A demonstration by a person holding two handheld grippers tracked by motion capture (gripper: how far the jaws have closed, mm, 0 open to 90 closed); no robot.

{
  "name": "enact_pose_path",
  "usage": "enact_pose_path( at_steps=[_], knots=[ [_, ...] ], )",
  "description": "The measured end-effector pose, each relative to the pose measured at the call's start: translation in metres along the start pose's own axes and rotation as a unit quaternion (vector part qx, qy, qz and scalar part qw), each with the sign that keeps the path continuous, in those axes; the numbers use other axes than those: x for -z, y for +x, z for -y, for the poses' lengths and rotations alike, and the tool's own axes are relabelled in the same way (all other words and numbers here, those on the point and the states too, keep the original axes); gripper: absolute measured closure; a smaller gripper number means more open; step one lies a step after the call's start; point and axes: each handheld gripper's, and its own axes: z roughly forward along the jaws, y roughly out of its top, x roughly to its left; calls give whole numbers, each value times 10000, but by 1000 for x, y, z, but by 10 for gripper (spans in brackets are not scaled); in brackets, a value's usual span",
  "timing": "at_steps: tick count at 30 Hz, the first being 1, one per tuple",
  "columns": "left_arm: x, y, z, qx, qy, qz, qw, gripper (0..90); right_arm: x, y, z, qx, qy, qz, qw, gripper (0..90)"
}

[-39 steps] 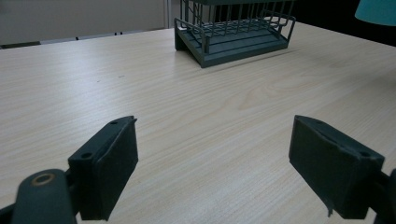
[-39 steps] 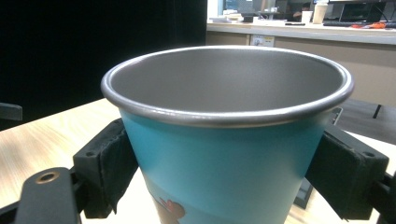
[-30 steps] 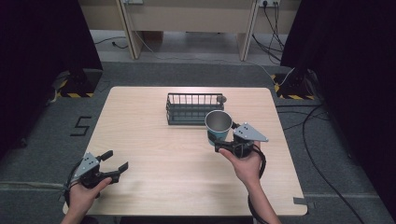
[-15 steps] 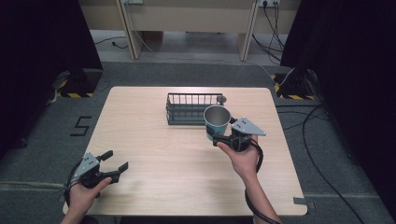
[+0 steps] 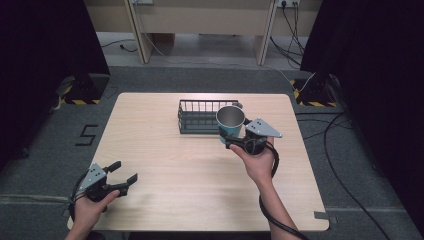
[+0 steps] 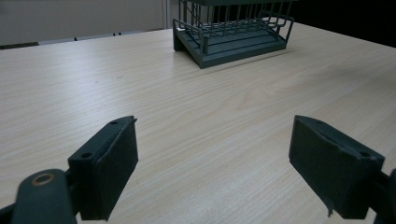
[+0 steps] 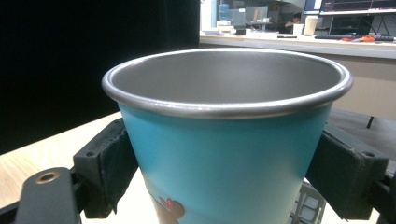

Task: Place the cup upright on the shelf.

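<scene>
right claw: clamped on upright cup | cup held just right-near of basket, basket lying far-left | left claw: wide open, empty, over tabletop

This looks like a lab or test room in an office. One bare wood surface stands alone on a grey carpet. Black curtains hang on both sides. Yellow and black tape marks the feet of the stands. Cables run over the floor, and plugs sit in the far wall. A number 5 is marked on the floor. In the right gripper view, a long desk holds computer screens.
</scene>
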Motion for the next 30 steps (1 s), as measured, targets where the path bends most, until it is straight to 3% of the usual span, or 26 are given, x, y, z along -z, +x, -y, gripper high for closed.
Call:
enact_pose_path(
  at_steps=[30],
  knots=[
    [0, 0, -1, 8, -30, 26, 10000, 148, -34, -10, -9, -201, -13, 83, 9998, 167]
  ],
)
